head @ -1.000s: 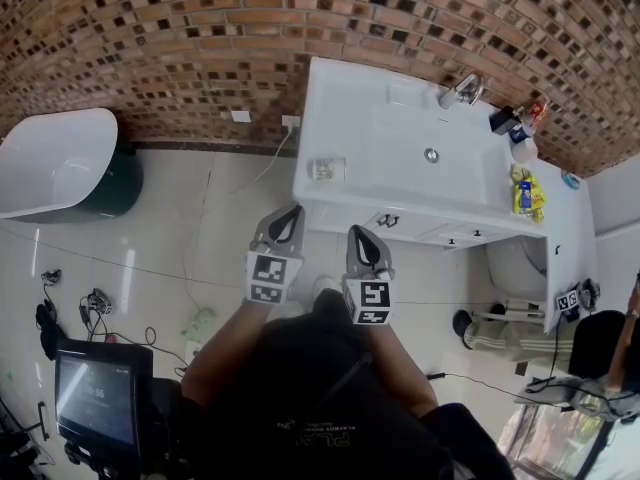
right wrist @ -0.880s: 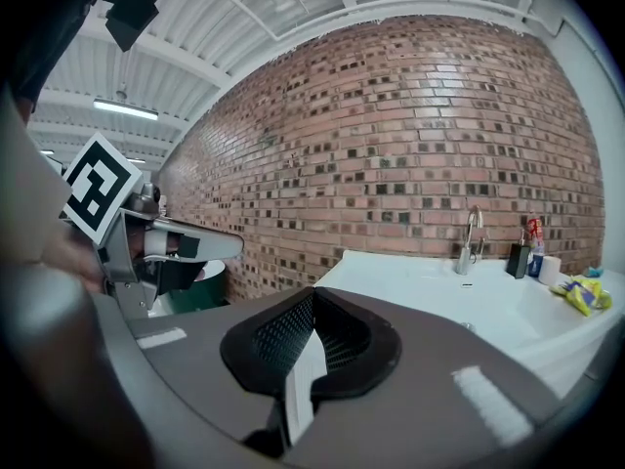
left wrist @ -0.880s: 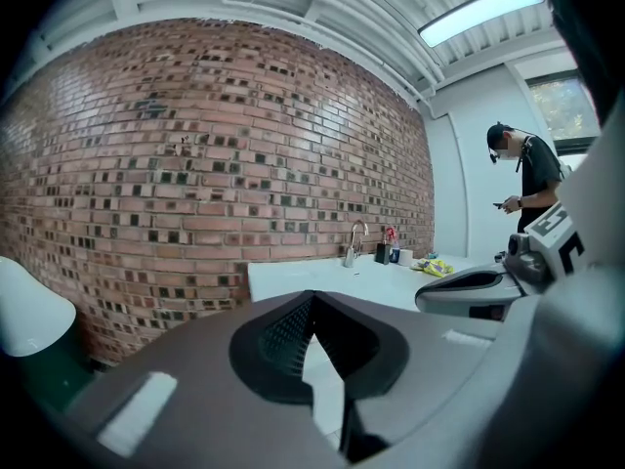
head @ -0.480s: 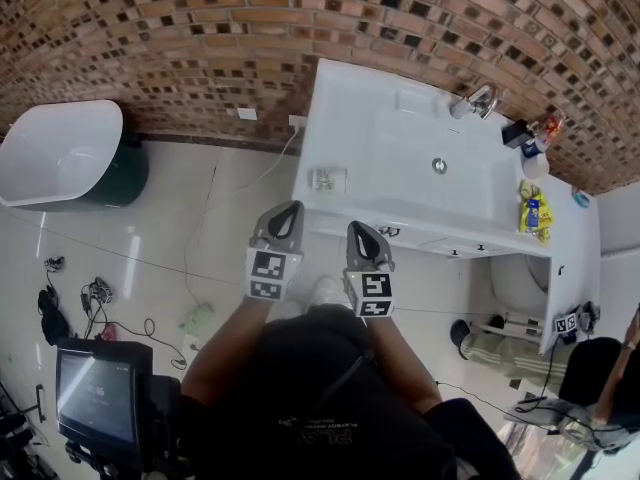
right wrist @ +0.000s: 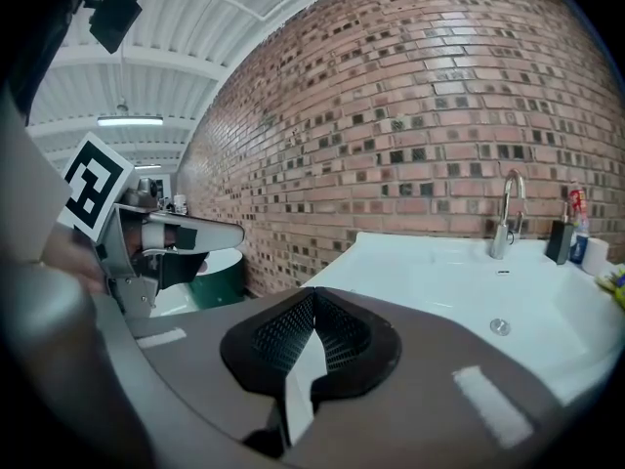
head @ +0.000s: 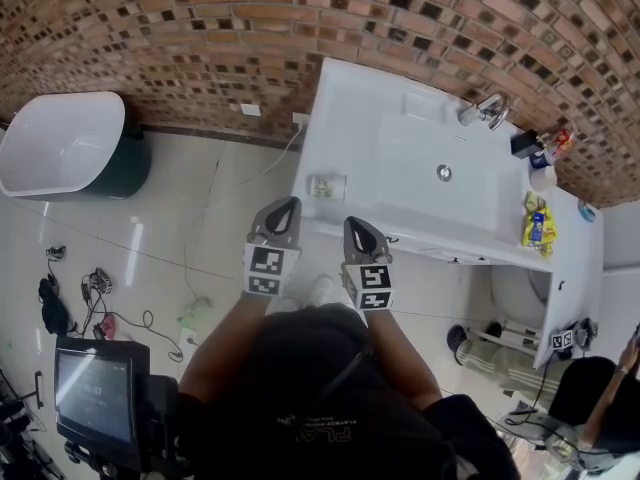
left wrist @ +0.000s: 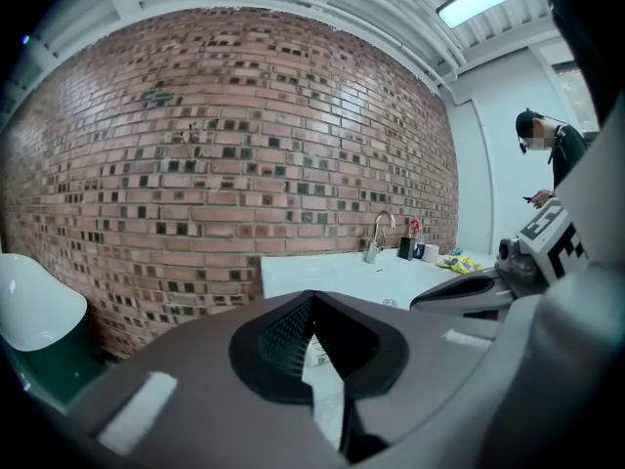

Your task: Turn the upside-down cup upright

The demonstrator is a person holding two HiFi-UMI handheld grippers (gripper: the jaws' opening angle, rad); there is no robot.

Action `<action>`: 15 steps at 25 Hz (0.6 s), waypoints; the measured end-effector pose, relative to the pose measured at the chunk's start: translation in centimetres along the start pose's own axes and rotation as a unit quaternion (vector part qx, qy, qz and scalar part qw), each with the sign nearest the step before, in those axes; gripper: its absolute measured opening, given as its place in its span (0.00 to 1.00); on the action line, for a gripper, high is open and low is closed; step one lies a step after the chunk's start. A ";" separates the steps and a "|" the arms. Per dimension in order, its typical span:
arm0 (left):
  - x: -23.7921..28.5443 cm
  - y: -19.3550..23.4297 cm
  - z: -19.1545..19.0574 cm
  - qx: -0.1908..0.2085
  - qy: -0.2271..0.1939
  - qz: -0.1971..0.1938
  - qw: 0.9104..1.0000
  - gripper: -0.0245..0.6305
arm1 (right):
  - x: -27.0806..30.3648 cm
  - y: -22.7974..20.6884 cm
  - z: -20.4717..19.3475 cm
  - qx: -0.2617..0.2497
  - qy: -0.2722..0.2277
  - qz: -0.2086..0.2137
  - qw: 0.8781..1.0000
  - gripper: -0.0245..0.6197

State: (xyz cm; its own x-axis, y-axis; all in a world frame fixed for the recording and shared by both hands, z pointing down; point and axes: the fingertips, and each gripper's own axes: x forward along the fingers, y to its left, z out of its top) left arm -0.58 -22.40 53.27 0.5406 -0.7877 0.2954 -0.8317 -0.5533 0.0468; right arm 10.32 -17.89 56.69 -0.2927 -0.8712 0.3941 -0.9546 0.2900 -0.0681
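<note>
1. Brick wall [head: 200, 38] backed a white vanity top [head: 345, 108]. The cup [head: 326, 185] sat at the top's near left corner, ahead of both tools and roughly between the lines along which they pointed.
2. The left gripper [head: 288, 211] and the right gripper [head: 357, 228] hung side by side, short of the counter edge and apart from the cup. The left one's jaws met at their tips with nothing between them. The right one's were pressed together too, and equally empty.
3. The step in hand read as the approach. Whichever gripper took the cup would have to spread its jaws wider than the cup's body before arriving, not at the last moment.
4. The cup sat close to the counter's edge, so a closed or half-open tip bumping it could well push it off. A level entry from the side, with one pad on each wall, looked safer than coming down from above.
5. The head view was too small to show whether the cup rested on its rim, so that was worth checking through the gripper view on the way in.
6. Righting it would take about a half roll of the wrist. Gripping with the wrist already rolled part-way would probably leave an easy finish, with the cup set down farther from the edge.
</note>
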 end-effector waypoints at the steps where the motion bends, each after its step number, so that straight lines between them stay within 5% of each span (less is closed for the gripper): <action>1: 0.2 0.0 0.1 -0.001 0.000 0.002 1.000 0.04 | 0.2 -0.2 -0.1 -0.002 0.004 0.001 1.000 0.06; 15: 1.8 2.0 1.0 -0.003 0.012 0.052 0.999 0.04 | 3.0 -2.0 -0.4 0.011 0.033 0.041 0.999 0.11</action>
State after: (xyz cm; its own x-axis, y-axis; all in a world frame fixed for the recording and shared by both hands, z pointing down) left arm -1.16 -25.16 52.92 0.4479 -0.8345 0.3211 -0.8841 -0.4669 0.0197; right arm 11.35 -20.94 58.41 -0.3671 -0.8165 0.4456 -0.9284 0.3508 -0.1220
